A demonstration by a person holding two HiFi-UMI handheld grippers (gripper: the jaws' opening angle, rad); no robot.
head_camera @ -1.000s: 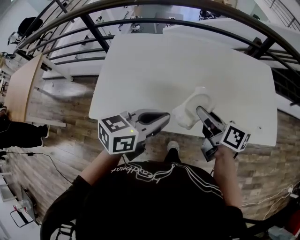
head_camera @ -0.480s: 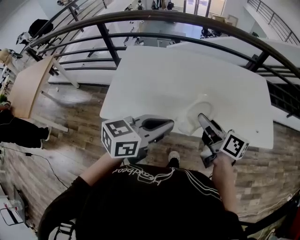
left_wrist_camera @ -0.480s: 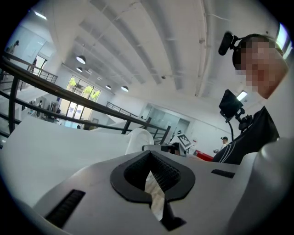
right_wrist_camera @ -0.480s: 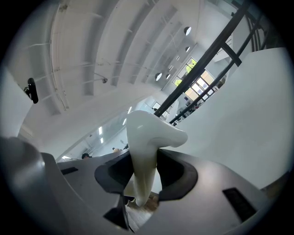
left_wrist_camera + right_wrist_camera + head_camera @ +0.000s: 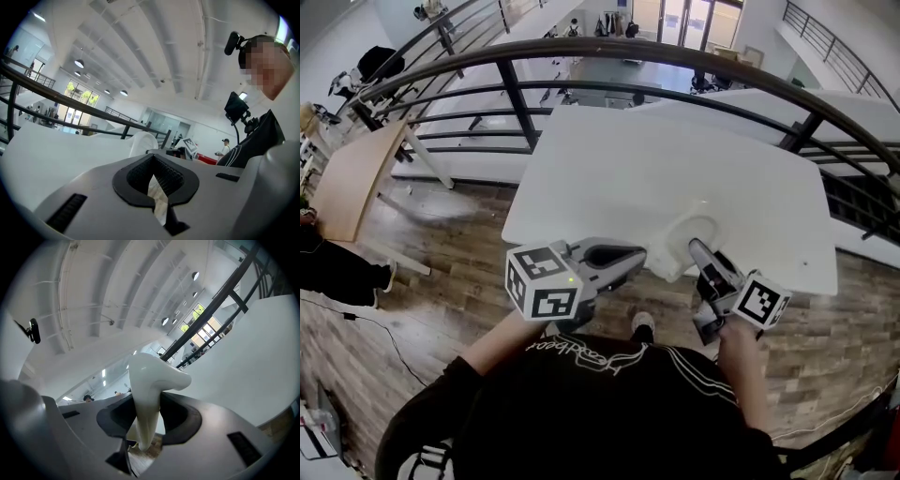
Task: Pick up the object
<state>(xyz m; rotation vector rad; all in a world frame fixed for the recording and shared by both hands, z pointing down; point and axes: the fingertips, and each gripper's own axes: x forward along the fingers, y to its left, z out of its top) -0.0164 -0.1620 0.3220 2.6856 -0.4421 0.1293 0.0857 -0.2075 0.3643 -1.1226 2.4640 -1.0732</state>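
The white object (image 5: 682,246) is a smooth, curved, cup-like piece that hangs over the near edge of the white table (image 5: 675,159). My right gripper (image 5: 705,261) is shut on it from the right. In the right gripper view its thin wall (image 5: 149,394) stands pinched between the two dark pads of that gripper (image 5: 145,427). My left gripper (image 5: 633,255) hovers just left of the object, apart from it. In the left gripper view that gripper (image 5: 157,187) is shut with nothing in it, and the white object (image 5: 143,143) shows beyond its tips.
A dark curved metal railing (image 5: 581,52) arcs behind the white table. A wooden table (image 5: 356,178) stands at the left on the plank floor (image 5: 450,253). A person's legs (image 5: 333,267) show at the left edge. Cables lie on the floor.
Both grippers have risen and drawn back toward the table's near edge. The white object has come along in the right gripper. The left gripper has stayed shut.
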